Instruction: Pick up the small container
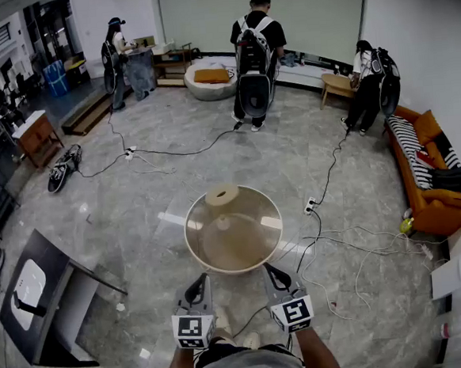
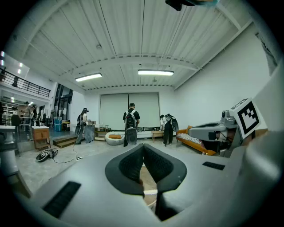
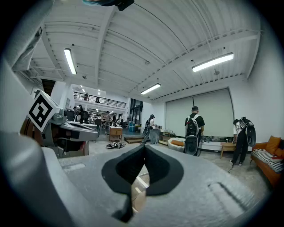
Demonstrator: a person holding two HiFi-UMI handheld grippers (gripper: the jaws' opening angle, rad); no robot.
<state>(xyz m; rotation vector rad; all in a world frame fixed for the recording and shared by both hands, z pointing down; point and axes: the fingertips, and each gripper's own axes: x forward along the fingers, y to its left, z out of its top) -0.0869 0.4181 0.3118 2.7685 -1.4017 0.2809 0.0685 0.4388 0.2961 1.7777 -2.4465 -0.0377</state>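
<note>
While my left gripper (image 1: 200, 280) and right gripper (image 1: 268, 268) hang just short of the round table (image 1: 189, 240), jaws pressed together and empty, the small container (image 1: 222, 194) stands straight ahead at the far rim; it's midway between them, neither clearly nearer.

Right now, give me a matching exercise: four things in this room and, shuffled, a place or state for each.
Things:
1 small container
2 left gripper
3 sofa
4 round table

Places or states:
A orange, against the right wall
B shut and empty, just short of the table's near edge
C standing on the table's far edge
D see-through top, out on the open floor

Pairs: 1-C, 2-B, 3-A, 4-D.
</note>
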